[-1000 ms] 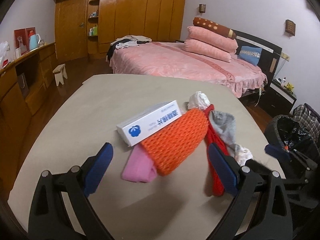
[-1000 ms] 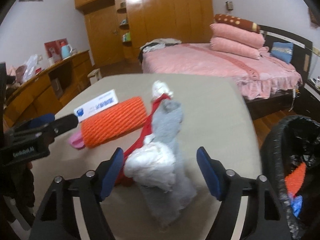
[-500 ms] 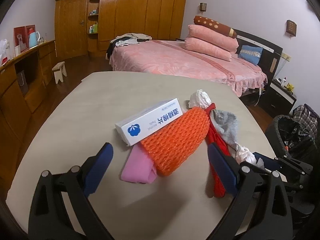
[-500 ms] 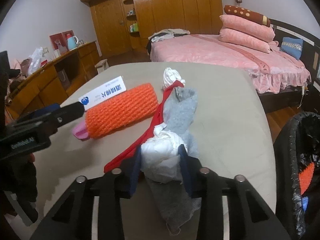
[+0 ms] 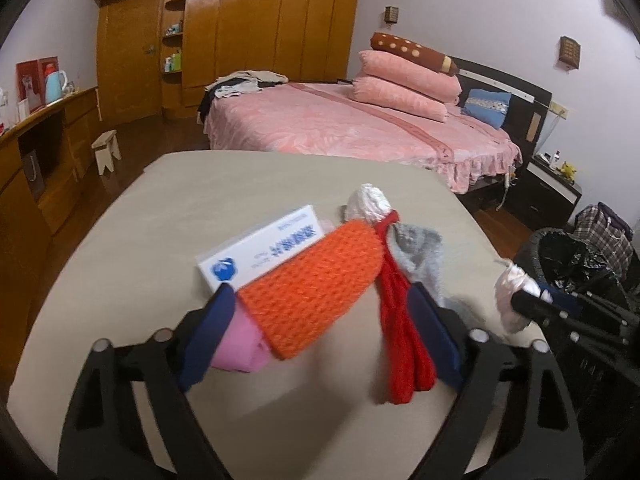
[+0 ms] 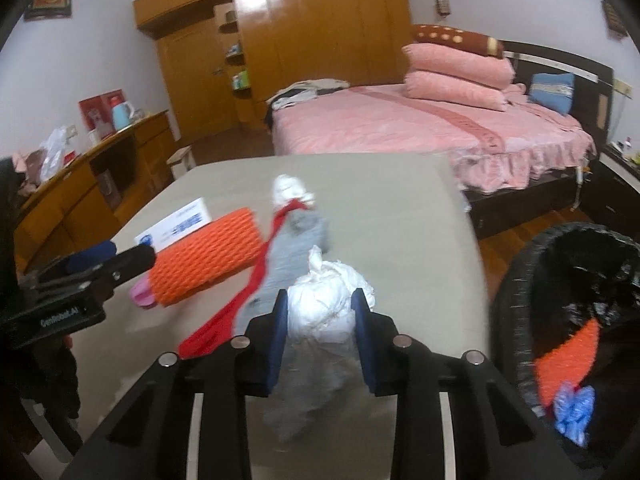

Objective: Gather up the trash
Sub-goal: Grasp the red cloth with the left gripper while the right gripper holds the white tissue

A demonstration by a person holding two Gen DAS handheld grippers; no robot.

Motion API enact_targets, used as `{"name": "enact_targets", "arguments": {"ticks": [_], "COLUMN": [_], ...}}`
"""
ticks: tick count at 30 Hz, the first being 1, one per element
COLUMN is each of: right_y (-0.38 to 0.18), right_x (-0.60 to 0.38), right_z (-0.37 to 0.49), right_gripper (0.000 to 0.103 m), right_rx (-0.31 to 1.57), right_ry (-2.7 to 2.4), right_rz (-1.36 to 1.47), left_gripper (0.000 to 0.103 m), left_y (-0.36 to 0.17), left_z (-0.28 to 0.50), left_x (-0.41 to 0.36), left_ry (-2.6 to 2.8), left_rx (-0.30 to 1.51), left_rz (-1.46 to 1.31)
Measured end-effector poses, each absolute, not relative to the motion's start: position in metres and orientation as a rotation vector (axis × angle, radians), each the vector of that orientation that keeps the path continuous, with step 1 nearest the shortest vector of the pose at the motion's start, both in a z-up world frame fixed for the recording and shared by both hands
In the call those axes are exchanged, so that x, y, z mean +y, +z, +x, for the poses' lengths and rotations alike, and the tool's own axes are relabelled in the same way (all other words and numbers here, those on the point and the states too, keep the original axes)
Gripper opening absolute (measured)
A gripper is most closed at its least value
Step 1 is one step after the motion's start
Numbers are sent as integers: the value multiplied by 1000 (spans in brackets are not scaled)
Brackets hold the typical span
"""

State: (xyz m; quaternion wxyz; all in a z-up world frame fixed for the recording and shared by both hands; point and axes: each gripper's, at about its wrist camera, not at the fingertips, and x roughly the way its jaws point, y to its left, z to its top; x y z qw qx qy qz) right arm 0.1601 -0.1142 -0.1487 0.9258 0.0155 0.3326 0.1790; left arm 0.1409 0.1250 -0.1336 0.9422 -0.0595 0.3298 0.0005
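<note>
I am watching the right tongs [image 6: 320, 322] finishing their squeeze on the white crumpled wad [image 6: 326, 300]: a second ago they were standing wide around it, and now the blue pads are pressing into both of its sides, the jaws closing the last bit. The wad is coming up off the grey cloth [image 6: 298, 240] that was under it, so I am judging the pick as made and the carry to the black-lined bin [image 6: 568, 248] at the right of the worktop [image 6: 400, 208] as the next leg. Orange netting and something blue are already lying in that bin.

Meanwhile my left tongs [image 5: 324, 320] are moving in on the orange foam net sleeve [image 5: 316, 284] and starting to close, yet the pads are not pressing it; the sleeve, a pink piece [image 5: 240, 344] and the red strap [image 5: 400, 320] are sitting between them.

The wad is looking like soft, puckered tissue or thin plastic, light and easily crushed. The sleeve is a ribbed, springy mesh tube. The strap is flat and limp, the grey cloth fuzzy. The white carton [image 5: 260, 252] is rigid and boxy, half under the sleeve. A second white wad [image 5: 368, 204] is resting at the strap's far end.
</note>
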Motion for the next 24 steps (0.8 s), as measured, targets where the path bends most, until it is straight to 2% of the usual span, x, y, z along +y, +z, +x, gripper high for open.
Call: {"name": "enact_targets", "arguments": {"ticks": [6,8,10,13,16,21,24], "right_y": [-148,-148,-149,-151,-153,-155,-156], "right_x": [-147,-153,-159,-163,-161,-157,-156], "right_z": [167,168,169,169,168,167,166], "right_gripper": [31,31,31,31,31,31,31], "right_rx": [675,674,673,675,677,680,682], "right_ry": [288,277,266,267,274,282,285], "right_rz": [49,53,54,59,52,44,42], "left_gripper": [74,69,57,47,43,41,20], "left_y": [-139,-144,-150,-162,-173,-183,-193], "left_z": [150,154,159,165,170,179,188], "left_x": [99,90,84,80,77,73,70], "left_ry": [-54,-68,-81,-93,-98,-103,-128], "left_rx": [687,694,715,753,784,820,867], "left_rz": [-120,-112,-105,-113,-116,-118,-133]}}
